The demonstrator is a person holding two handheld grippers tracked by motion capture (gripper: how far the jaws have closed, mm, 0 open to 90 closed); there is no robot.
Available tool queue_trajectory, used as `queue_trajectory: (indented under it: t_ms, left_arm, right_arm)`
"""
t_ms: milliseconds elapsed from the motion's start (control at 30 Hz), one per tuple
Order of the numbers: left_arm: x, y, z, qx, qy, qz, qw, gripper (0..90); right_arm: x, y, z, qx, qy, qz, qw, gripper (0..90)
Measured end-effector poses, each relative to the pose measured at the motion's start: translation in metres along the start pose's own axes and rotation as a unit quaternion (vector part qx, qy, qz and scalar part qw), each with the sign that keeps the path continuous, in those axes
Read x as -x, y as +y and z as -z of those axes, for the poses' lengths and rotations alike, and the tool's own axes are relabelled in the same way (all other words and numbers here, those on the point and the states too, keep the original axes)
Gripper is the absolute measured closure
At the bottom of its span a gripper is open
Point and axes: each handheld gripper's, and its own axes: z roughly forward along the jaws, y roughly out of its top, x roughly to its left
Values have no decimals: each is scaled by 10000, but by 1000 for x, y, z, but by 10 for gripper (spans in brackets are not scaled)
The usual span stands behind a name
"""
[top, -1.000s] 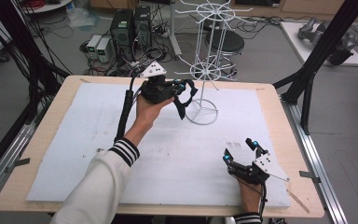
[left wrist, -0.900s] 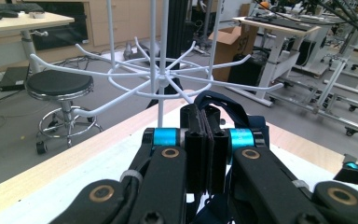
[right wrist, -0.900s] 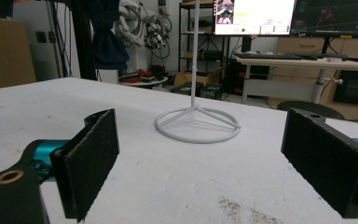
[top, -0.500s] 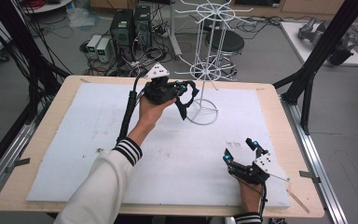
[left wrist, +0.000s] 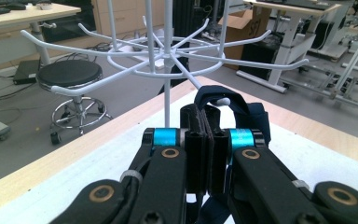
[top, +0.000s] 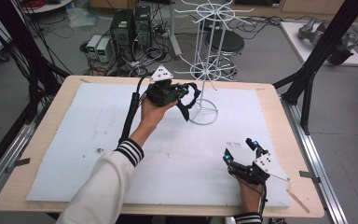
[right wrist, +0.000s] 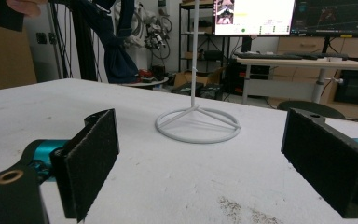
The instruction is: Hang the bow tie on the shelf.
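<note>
Left arm reaches far across the table [top: 51,154], its claw [top: 182,89] clenched on a dark strap [top: 186,105] beside the white wire rack [top: 205,70]. Right claw [top: 242,151] rests low near the table's front edge, jaws spread wide.

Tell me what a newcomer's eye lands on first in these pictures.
First, the white wire rack standing at the far middle of the table, its hooked arms spread wide. Right beside it, the left gripper is held up, shut on a dark blue strap looped near one hook. The right gripper rests open near the front right corner.
</note>
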Motion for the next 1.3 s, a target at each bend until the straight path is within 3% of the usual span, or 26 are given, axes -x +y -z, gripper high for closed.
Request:
queue_trajectory:
  t_ms: [400,667,933,967,1033,1133,1233,1300]
  left_arm:
    - [-1,-5,-8,-65,99,-106,9999,886]
    - [1,-9,-16,-76,214,-42,9997,885]
    - [3,-9,-16,-155,380,-182,9990,879]
    - [4,-10,-16,-176,464,-174,9986,853]
    - [3,-11,-15,-224,543,-118,9982,711]
    - [1,-14,-12,-294,711,122,9970,432]
    - [0,-20,-6,-200,737,1,9971,280]
    - [-1,-26,0,-233,636,-95,9977,216]
  right_arm:
    - [0,0,0,13,-9,0,10000,103]
    - [0,0,0,9,-7,6,10000,103]
    - [0,0,1,33,-23,27,10000,103]
    - [1,0,1,25,-5,-3,10000,103]
    - [1,0,1,37,-3,-37,10000,103]
    - [0,0,1,34,-11,3,10000,103]
    - [0,0,1,24,-16,-30,10000,103]
    - [0,0,1,40,-23,3,10000,103]
